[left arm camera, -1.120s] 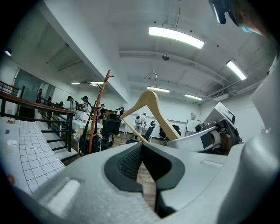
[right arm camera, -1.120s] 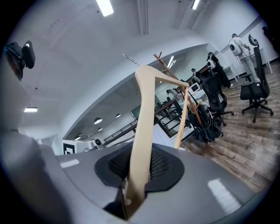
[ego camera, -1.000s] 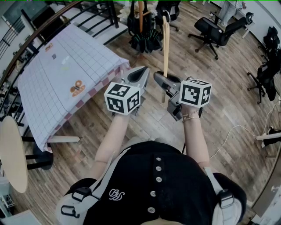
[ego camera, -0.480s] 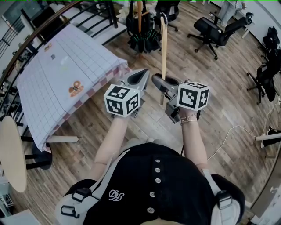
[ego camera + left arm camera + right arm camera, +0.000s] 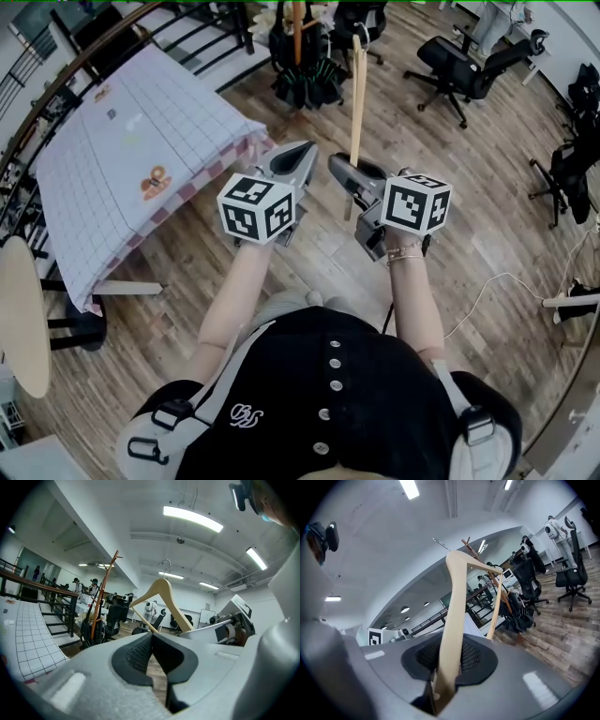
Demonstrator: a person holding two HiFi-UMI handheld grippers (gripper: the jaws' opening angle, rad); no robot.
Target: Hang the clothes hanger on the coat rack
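A pale wooden clothes hanger (image 5: pixel 356 94) stands upright in front of me, its metal hook on top. My right gripper (image 5: pixel 336 161) is shut on its lower arm; in the right gripper view the wood (image 5: pixel 457 616) runs up between the pads of that gripper (image 5: pixel 450 667). Beside it, my left gripper (image 5: pixel 305 148) is shut and empty, and the left gripper view shows its pads (image 5: pixel 151 637) meeting with the hanger (image 5: pixel 161 595) to the right. The wooden coat rack (image 5: pixel 298 33), draped with dark bags, stands farther ahead and shows again as the rack (image 5: pixel 104 592).
A table with a checked cloth (image 5: pixel 122 159) lies to the left, with a railing (image 5: pixel 56 89) behind it. A round table (image 5: pixel 19 319) is at the left edge. Office chairs (image 5: pixel 459 61) stand at the right, and a white cable (image 5: pixel 487 291) crosses the wooden floor.
Both grippers have shifted slightly across the floor toward the coat rack, the hanger carried along. The grip on the hanger is unchanged.
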